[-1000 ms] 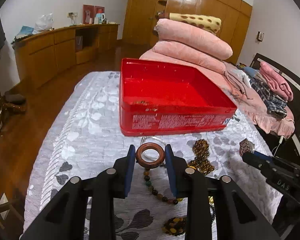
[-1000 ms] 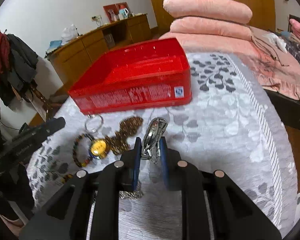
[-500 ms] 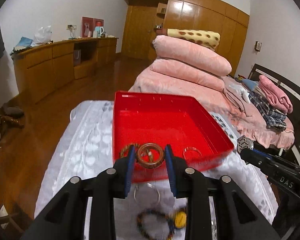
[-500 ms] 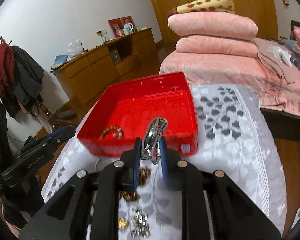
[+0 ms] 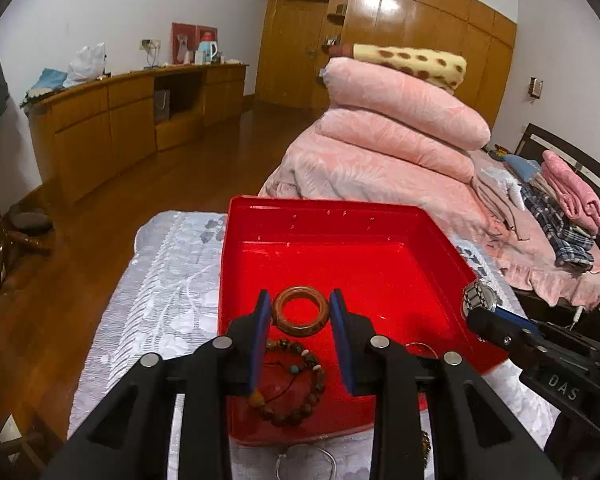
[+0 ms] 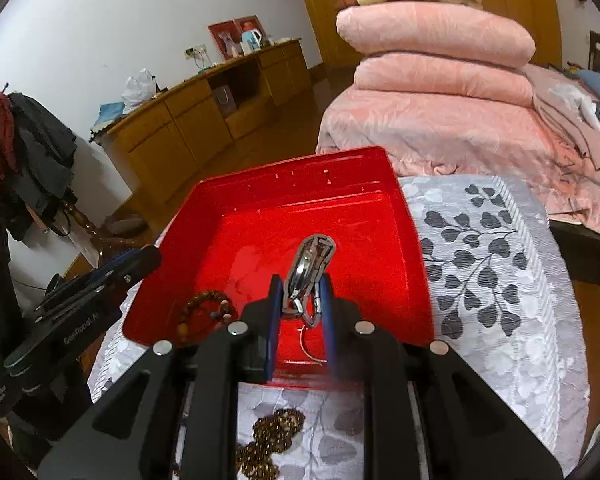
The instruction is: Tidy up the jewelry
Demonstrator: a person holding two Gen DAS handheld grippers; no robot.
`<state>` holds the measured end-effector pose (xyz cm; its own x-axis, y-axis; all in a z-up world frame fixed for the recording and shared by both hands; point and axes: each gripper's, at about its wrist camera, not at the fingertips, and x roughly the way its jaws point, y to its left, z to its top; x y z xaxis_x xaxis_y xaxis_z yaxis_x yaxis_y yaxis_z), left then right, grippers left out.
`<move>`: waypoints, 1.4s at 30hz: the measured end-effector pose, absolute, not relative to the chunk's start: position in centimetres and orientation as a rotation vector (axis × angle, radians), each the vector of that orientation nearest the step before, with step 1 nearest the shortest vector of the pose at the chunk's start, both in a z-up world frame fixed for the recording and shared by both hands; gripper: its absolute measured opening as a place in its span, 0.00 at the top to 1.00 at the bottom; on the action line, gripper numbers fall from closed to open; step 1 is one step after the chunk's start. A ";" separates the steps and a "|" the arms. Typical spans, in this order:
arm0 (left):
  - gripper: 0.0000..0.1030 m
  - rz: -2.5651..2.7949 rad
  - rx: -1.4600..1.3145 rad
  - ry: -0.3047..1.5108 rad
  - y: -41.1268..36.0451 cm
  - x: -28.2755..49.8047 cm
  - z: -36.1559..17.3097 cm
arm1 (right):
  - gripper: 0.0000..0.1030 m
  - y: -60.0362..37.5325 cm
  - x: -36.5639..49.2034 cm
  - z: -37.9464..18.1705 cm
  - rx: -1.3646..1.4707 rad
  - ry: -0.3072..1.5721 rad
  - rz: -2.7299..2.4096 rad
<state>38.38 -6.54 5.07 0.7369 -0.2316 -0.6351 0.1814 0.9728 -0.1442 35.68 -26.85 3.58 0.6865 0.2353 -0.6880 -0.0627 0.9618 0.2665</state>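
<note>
A red tray [image 5: 340, 216] stands on the patterned tablecloth; it also shows in the right wrist view [image 6: 404, 216]. My left gripper [image 5: 300, 314] is shut on a brown wooden bangle [image 5: 300, 311] and holds it above the tray's near half. A brown beaded bracelet [image 5: 290, 384] lies in the tray below it. My right gripper [image 6: 300, 300] is shut on a silver metal watch [image 6: 308, 264] and holds it over the tray. The watch also shows at the right in the left wrist view [image 5: 480, 298]. A thin silver ring [image 6: 312, 346] lies in the tray under the right gripper.
A dark beaded necklace [image 6: 268, 444] lies on the cloth in front of the tray. A thin silver bangle [image 5: 304, 464] lies on the cloth near the tray's front wall. Folded pink quilts [image 5: 396, 128] are stacked behind the table. A wooden cabinet [image 5: 120, 120] lines the far wall.
Both grippers have risen from the cloth and moved forward over the red tray, the left with the bangle and the right with the watch. The tray's inside now shows.
</note>
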 end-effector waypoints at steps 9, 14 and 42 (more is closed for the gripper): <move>0.55 -0.209 -0.086 0.724 -5.9 38.6 4.8 | 0.64 -26.9 35.3 4.1 0.208 0.761 0.136; 0.41 -0.199 -0.071 0.673 -5.4 36.9 6.3 | 0.61 -27.8 33.9 5.1 0.211 0.718 0.121; 0.34 -0.262 -0.007 0.762 -3.0 21.2 -0.2 | 0.55 -25.2 17.8 -1.7 0.151 0.841 0.139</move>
<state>21.24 -3.03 -0.23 0.6923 -0.2369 -0.6816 0.2321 0.9675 -0.1006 17.76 -25.15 -1.71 0.6590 0.1817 -0.7299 -0.0625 0.9803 0.1876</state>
